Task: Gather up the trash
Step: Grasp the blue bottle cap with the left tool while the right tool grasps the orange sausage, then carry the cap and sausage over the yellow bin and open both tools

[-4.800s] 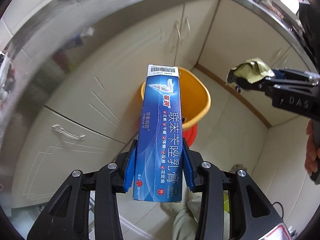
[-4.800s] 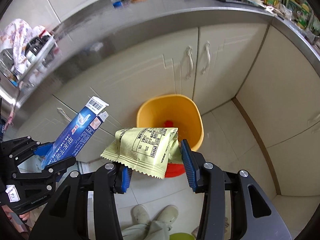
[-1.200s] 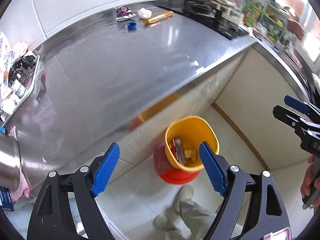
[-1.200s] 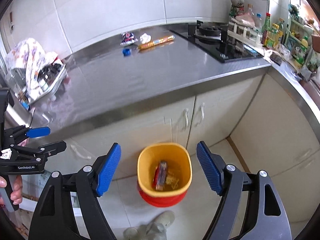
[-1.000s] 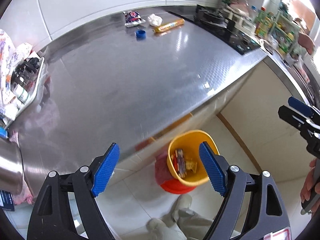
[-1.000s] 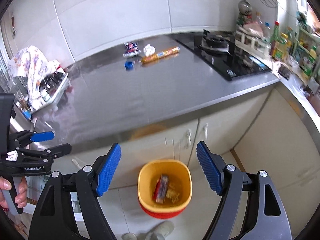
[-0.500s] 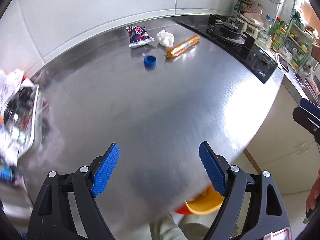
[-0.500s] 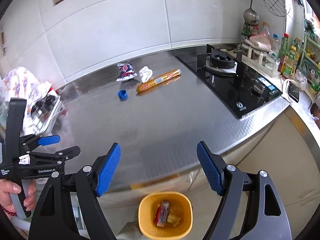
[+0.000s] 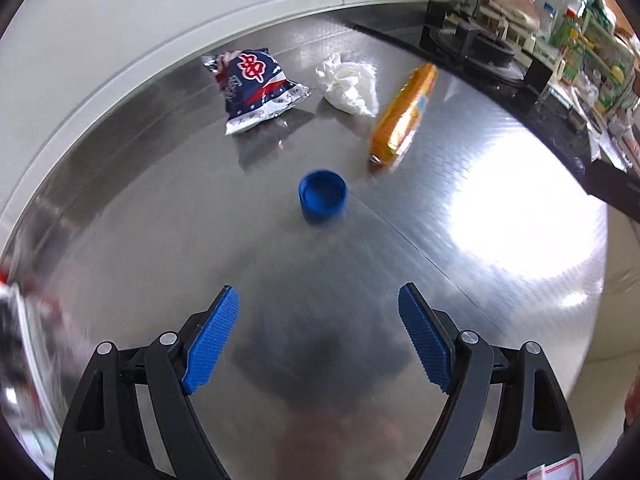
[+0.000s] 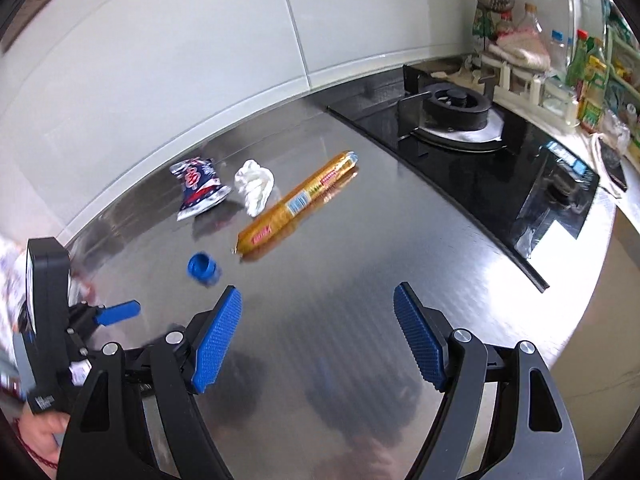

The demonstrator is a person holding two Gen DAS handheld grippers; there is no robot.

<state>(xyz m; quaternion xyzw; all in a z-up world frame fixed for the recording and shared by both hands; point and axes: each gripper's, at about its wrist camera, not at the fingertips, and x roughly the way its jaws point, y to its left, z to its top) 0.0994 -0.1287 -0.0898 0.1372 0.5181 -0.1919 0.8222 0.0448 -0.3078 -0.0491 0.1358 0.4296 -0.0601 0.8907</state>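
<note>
On the steel counter (image 9: 460,240) lie a blue bottle cap (image 9: 322,196), a dark blue snack bag (image 9: 256,88), a crumpled white tissue (image 9: 348,84) and a long orange sausage stick (image 9: 404,116). My left gripper (image 9: 319,312) hovers open and empty over the counter, with the cap straight ahead of it. The right wrist view shows the same cap (image 10: 203,267), bag (image 10: 199,189), tissue (image 10: 255,186) and sausage stick (image 10: 296,206). My right gripper (image 10: 318,312) is open and empty, nearer than the sausage stick. The left gripper (image 10: 116,312) shows at its left edge.
A black gas hob (image 10: 472,148) takes up the counter's right side, with bottles and a rack (image 10: 532,68) behind it. White tiled wall (image 10: 200,60) backs the counter. The counter's front edge (image 10: 592,280) curves at the right. A hand (image 10: 44,436) grips the left tool.
Both grippers have swung up from the yellow bin on the floor and moved in over the counter toward the trash. The bin has left both views. Both stay open.
</note>
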